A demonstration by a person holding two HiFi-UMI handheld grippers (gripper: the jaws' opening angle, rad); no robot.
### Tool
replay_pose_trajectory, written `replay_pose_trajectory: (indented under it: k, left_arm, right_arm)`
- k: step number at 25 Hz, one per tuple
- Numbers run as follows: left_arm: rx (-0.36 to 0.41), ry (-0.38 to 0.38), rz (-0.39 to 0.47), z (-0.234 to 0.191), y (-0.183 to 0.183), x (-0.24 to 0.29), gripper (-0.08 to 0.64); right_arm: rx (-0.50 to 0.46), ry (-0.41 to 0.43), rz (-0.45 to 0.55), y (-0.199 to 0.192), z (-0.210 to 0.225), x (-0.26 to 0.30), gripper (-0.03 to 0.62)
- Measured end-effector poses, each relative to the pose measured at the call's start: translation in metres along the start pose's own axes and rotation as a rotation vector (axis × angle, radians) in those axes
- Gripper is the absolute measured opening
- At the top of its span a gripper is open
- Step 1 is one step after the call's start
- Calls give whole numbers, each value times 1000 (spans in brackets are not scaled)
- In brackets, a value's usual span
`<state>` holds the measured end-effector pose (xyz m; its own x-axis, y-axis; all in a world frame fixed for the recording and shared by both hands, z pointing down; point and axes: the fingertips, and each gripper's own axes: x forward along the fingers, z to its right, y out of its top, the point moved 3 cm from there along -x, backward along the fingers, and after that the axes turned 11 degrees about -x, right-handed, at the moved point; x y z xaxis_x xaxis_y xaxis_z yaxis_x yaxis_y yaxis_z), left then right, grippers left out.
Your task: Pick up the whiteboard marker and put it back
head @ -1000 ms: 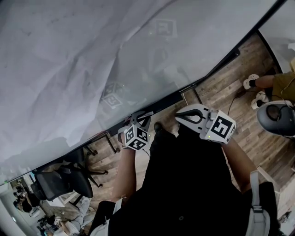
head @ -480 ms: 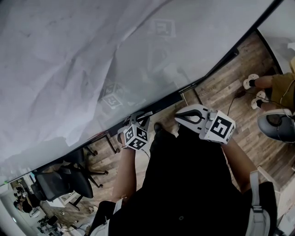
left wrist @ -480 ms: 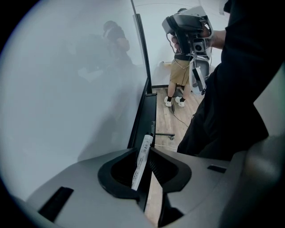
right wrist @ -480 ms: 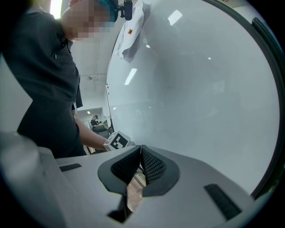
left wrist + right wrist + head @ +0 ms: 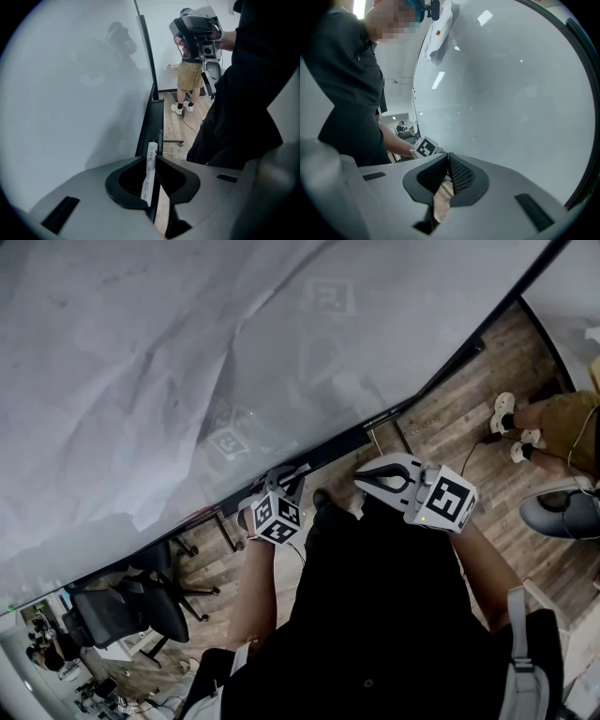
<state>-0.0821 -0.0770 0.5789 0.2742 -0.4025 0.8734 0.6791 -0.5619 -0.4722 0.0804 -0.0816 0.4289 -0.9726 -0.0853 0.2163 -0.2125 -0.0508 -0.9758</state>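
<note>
A white whiteboard marker with a printed label stands upright between the jaws of my left gripper. Its tip pokes out above them. The jaws are closing, and both tips touch the marker's sides. This gripper points steeply down at the black tray rail along the bottom edge of the whiteboard. My right gripper hovers level, just right of the left one, near the board's lower edge. Its jaws are shut, with nothing between the ribbed pads.
The whiteboard fills the upper left. Below it, wood floor shows a black office chair and the board's stand legs. A person in khaki shorts stands at right beside a grey round seat.
Both grippers stay where they were. At the right edge the bystander's feet have shifted and the grey round seat has slid lower in the view.
</note>
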Motion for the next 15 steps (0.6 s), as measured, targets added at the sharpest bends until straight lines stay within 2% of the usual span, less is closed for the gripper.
replay_pose_trajectory:
  k: [10, 15]
  left_arm:
    - [41, -7, 97, 11, 33, -27, 68]
    - [-7, -16, 229, 15, 62, -56, 67]
  right_arm:
    - [-16, -5, 29, 7, 6, 0, 20]
    - [-38, -25, 52, 18, 15, -2, 20]
